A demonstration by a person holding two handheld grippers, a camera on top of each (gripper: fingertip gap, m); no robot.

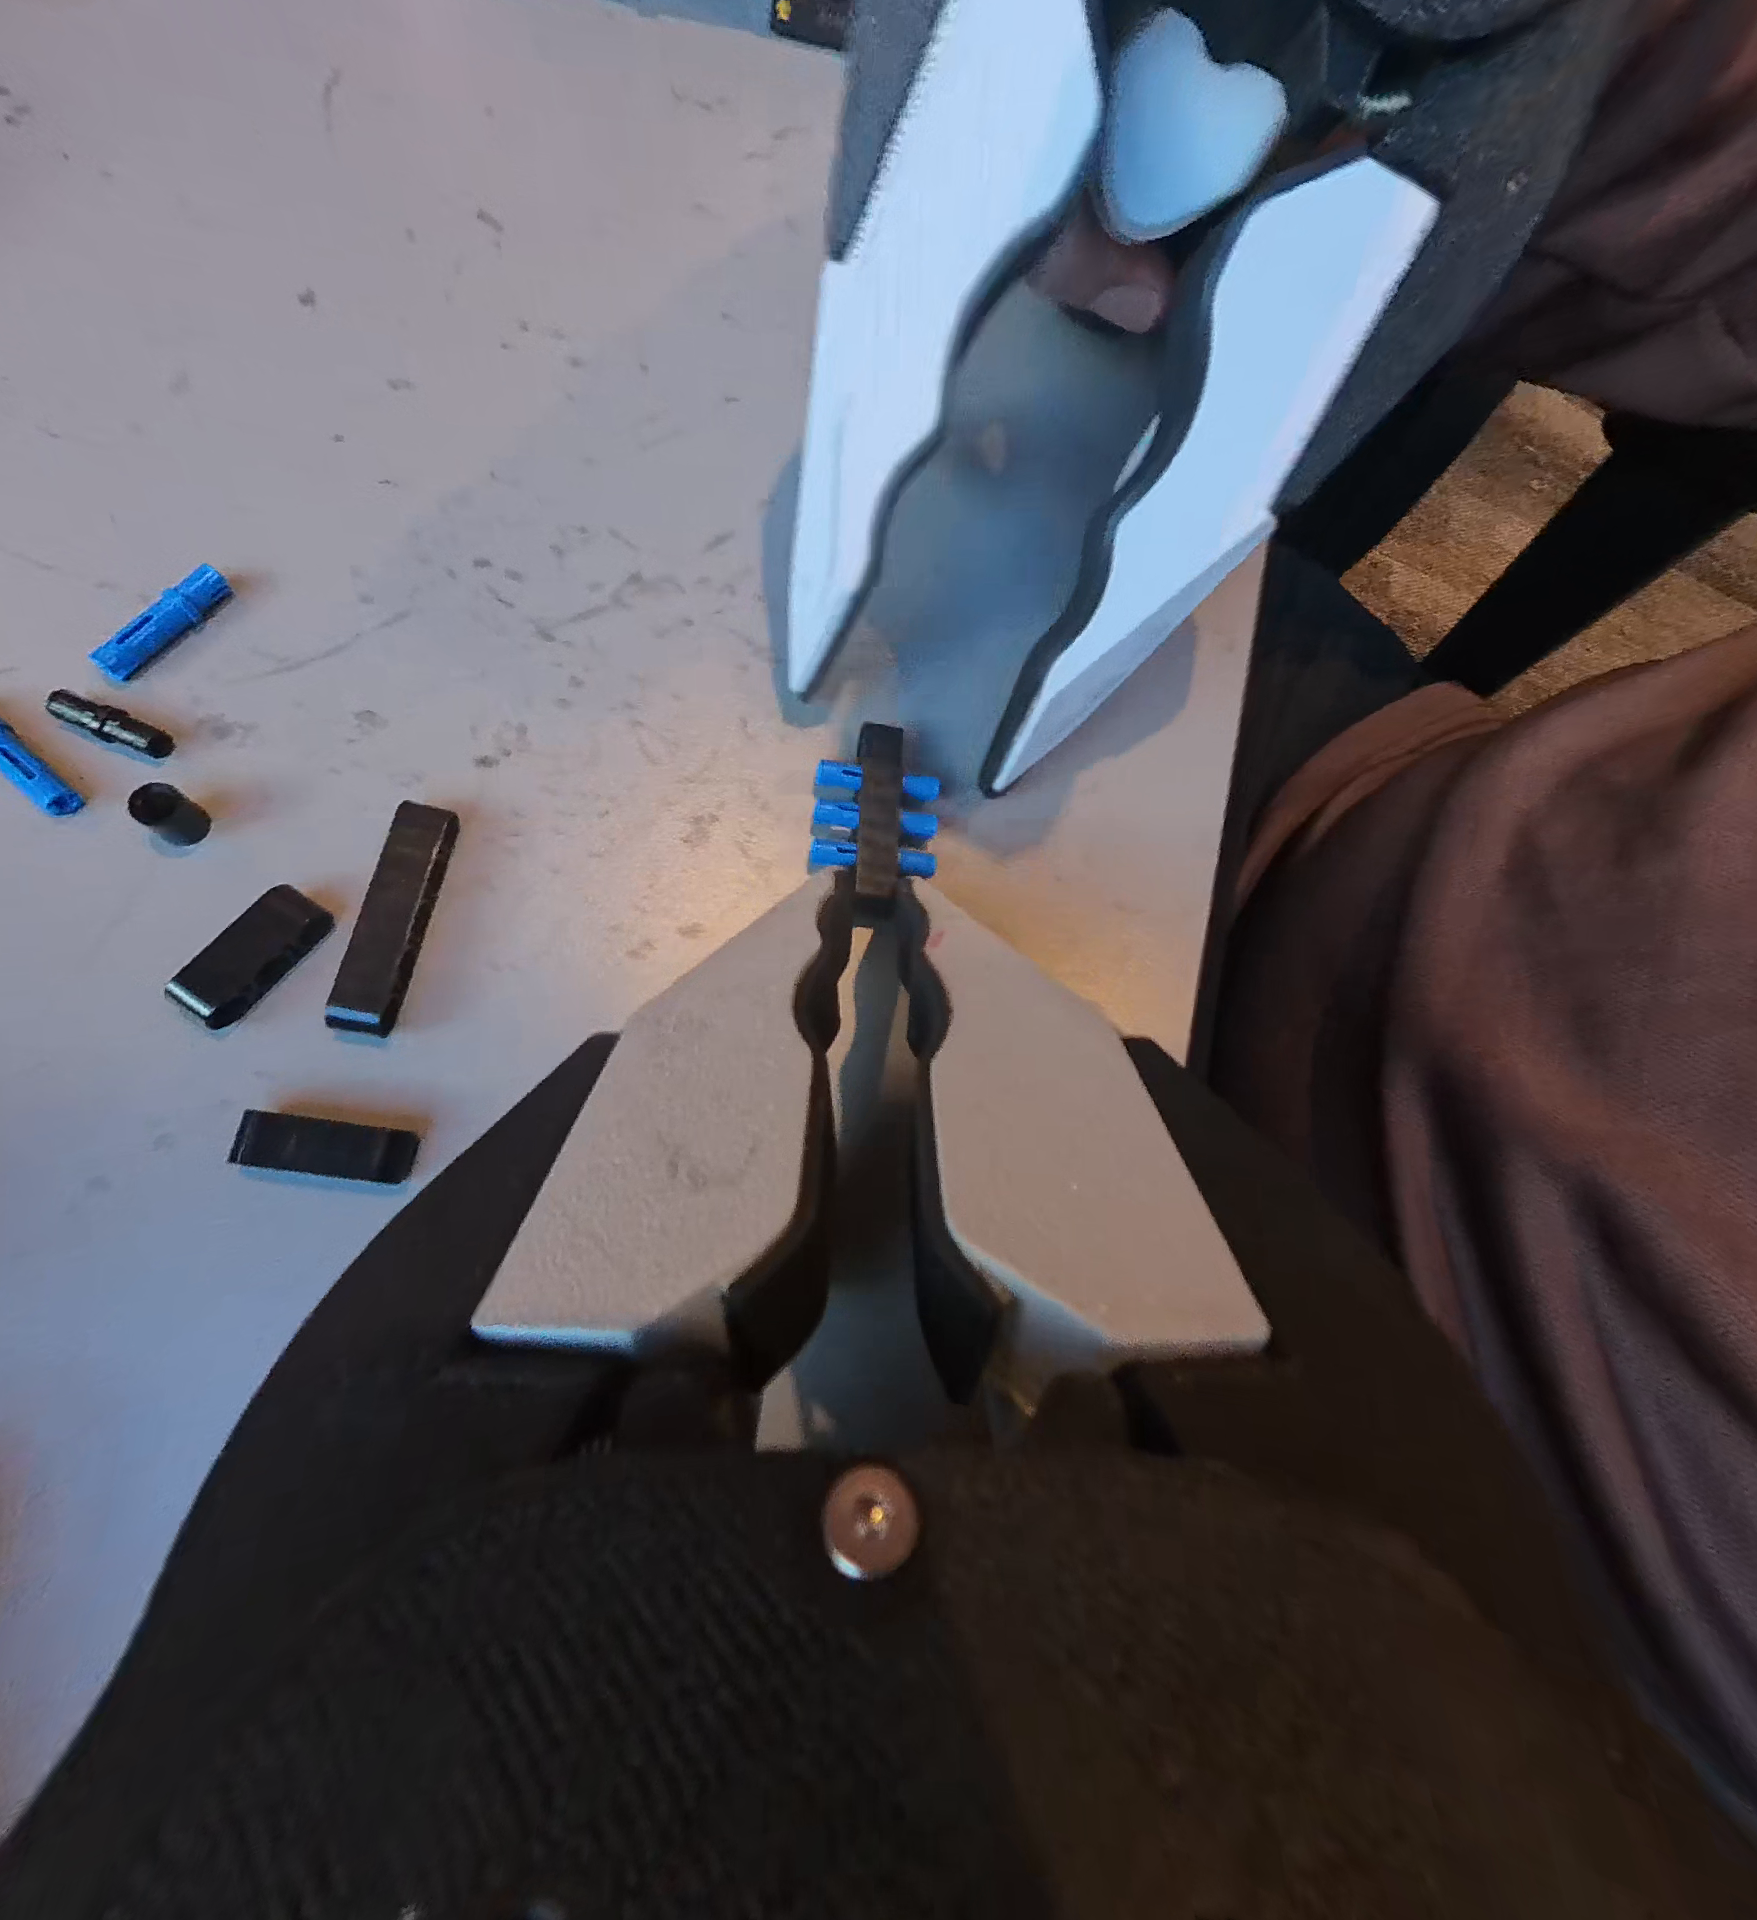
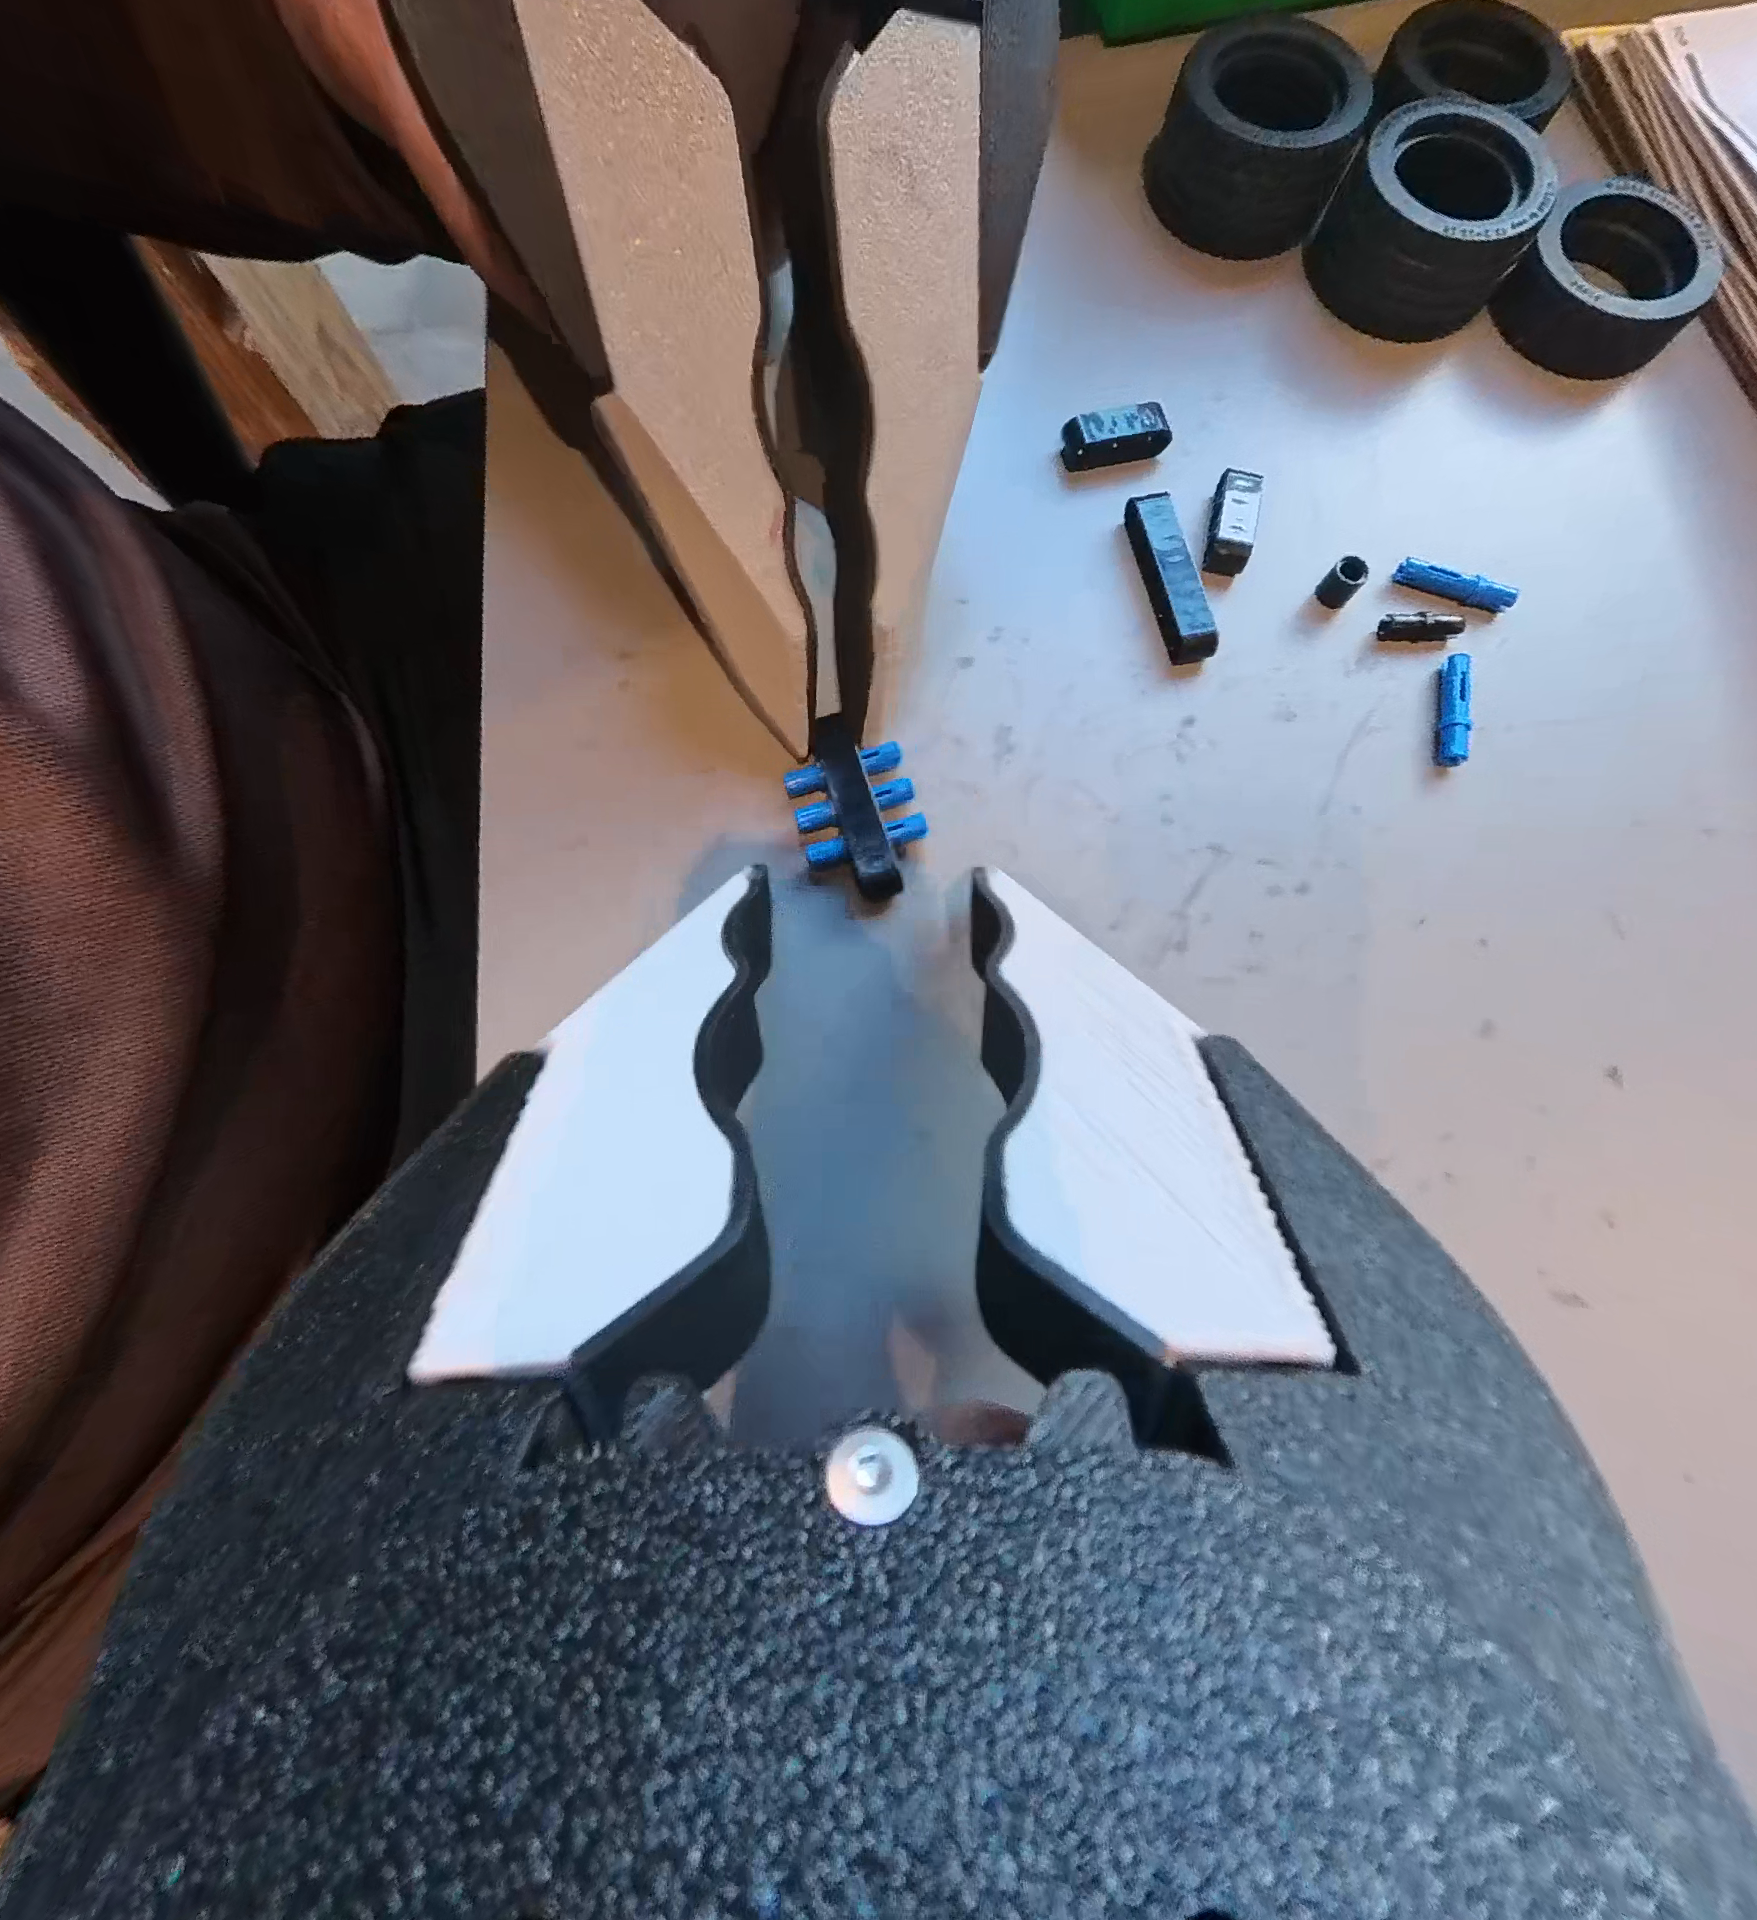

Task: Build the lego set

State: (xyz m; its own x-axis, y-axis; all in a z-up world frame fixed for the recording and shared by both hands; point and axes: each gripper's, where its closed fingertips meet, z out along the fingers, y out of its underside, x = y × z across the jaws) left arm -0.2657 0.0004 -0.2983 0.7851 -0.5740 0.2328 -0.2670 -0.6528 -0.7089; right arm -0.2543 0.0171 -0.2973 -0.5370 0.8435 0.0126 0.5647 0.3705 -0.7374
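Lego beam [image 1: 878,810], black with 3 blue pins [image 1: 839,814] pushed through it, sits pinched by 1 end in your left gripper [image 1: 872,906] above the table [image 1: 438,364] near its front edge. The pins stick out on both sides, and the free end points toward your right gripper [image 1: 895,743].

Your main risk, as I judge it, is the thin hold. Only the bottom tip of the beam is between the left pads, so a sideways push from the right tool could pivot the beam or pop it out, and it may drop off the near edge into your lap. If you close the right gripper across the blue pins instead of the black beam, you could press them further through or skew them. Motion blur on the right tool suggests speed, so slow down before contact.

Your left tongs are nearly shut, clamped on the beam's lower end. Your right tongs [image 2: 869,878] stand wide apart, holding nothing, tips just short of the beam's free end without touching it.

Spare parts lie well apart to the side: 3 short black beams [image 1: 391,920], 2 loose blue pins [image 1: 159,621], a black pin [image 1: 109,723] and a black bush [image 1: 168,811]. 4 black tyres [image 2: 1456,177] wait farther off.
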